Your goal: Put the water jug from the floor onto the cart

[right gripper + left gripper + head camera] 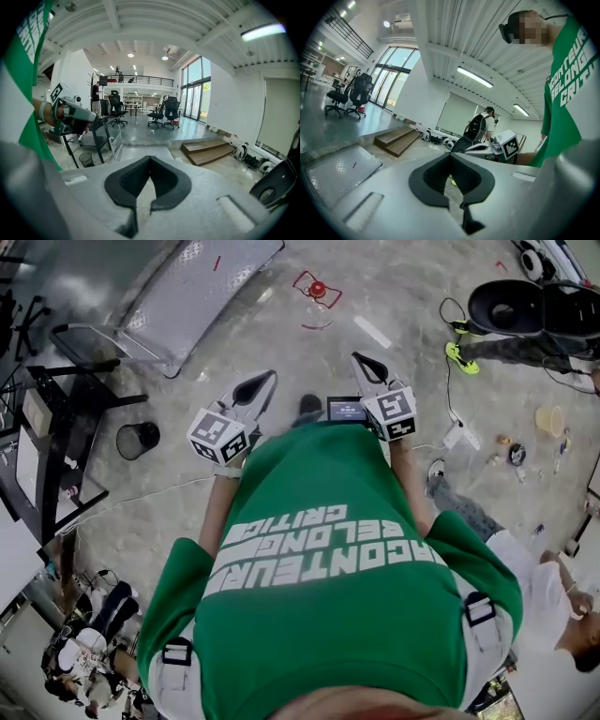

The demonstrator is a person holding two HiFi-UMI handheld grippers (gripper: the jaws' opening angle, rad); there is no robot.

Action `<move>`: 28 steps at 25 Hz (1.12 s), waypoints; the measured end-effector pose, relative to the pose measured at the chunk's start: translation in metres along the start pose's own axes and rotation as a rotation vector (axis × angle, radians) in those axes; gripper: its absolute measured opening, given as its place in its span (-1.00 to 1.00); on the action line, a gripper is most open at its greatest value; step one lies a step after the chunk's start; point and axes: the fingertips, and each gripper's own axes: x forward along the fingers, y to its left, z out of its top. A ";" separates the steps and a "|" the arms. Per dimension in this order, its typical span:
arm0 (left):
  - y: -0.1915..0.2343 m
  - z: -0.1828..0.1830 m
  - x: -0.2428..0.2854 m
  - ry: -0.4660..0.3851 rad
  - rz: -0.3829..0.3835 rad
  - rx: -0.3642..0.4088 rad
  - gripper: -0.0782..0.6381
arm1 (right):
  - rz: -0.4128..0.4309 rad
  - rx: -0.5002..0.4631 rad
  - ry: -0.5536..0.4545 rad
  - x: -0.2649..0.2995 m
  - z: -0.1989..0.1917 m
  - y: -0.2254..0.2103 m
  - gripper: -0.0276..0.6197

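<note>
In the head view a clear water jug [317,294] with a red cap and red handle lies on the concrete floor ahead of me. To its left stands the flat cart [202,282] with a diamond-plate deck, its handle frame [94,341] at the near end. The deck also shows in the left gripper view, cart [335,169], and in the right gripper view, cart [140,152]. My left gripper [260,385] and right gripper [367,364] are held out at chest height, well short of the jug. Left gripper [451,154] and right gripper [150,158] are both shut with nothing between the pads.
A black wastebasket [138,439] and a black desk [52,427] stand at the left. A black office chair [525,306], cables and small items lie at the right, where a person [553,592] sits low. Wooden steps [211,150] lead to a raised floor beyond.
</note>
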 end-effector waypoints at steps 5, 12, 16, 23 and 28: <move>-0.008 0.004 0.018 0.000 0.000 0.019 -0.74 | -0.021 0.051 -0.033 -0.004 -0.003 -0.027 -0.93; -0.014 0.004 0.031 0.019 -0.006 0.025 -0.74 | -0.026 0.072 -0.040 -0.008 -0.009 -0.037 -0.93; -0.014 0.001 0.038 0.030 -0.014 0.020 -0.74 | -0.036 0.083 -0.027 -0.009 -0.017 -0.042 -0.93; -0.007 0.002 0.053 0.037 -0.040 0.015 -0.74 | -0.060 0.117 -0.001 -0.004 -0.030 -0.057 -0.93; 0.002 0.005 0.060 0.031 -0.044 0.003 -0.74 | -0.054 0.080 0.003 0.005 -0.018 -0.060 -0.93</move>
